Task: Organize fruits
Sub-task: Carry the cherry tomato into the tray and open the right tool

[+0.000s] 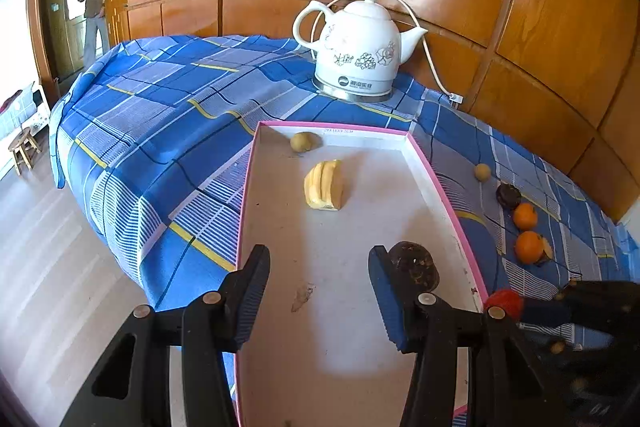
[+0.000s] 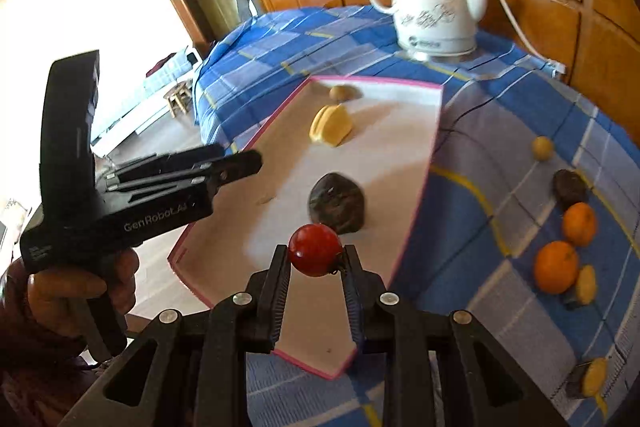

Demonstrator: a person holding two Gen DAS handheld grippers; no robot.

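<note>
Now the red fruit (image 2: pixel 315 249) sits clamped inside the right gripper (image 2: pixel 316 259).

In the tray (image 1: pixel 440 183) on the tablecloth (image 1: pixel 160 115): banana bunch (image 1: pixel 323 185) mid, small round fruit (image 1: pixel 302 141) behind, dark fruit (image 1: pixel 414 263) in front; right of tray, two oranges (image 1: pixel 528 247); kettle (image 1: pixel 356 51) behind.
</note>
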